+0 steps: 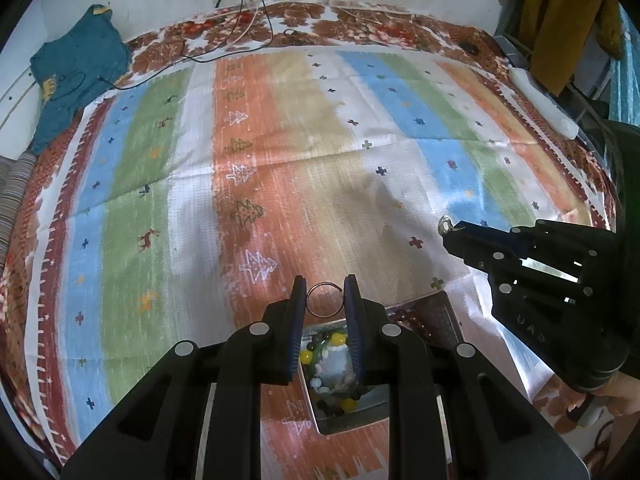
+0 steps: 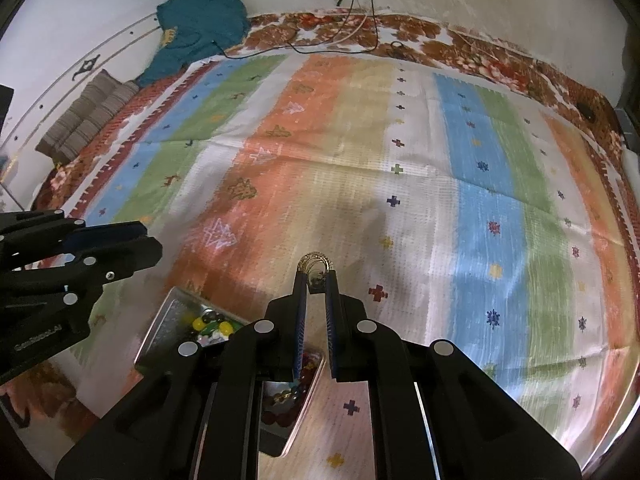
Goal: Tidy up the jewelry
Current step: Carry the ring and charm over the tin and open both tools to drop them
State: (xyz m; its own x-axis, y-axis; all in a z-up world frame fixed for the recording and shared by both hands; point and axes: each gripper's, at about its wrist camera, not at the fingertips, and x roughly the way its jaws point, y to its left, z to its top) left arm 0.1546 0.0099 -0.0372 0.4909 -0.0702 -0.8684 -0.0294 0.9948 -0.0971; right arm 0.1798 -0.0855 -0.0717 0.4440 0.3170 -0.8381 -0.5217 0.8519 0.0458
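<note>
My left gripper [image 1: 325, 300] is clamped on a thin metal ring [image 1: 323, 299], which sits upright right at the fingertips, its edges pressed against both blue pads. Directly below and behind those fingers I see the metal tray [image 1: 348, 420] with its heap of coloured beads [image 1: 332, 368], yellow, white and dark ones mixed.

My right gripper [image 2: 316, 276] has its jaws drawn close together on a small gold ring piece [image 2: 316, 261], which arches over the very tips and pokes out ahead of them. From this side the tray [image 2: 168, 320] lies below and to the left of the fingers, partly hidden under them.

Both grippers hang above the striped cloth [image 1: 280, 140], the right one off to the left one's right, well apart.
</note>
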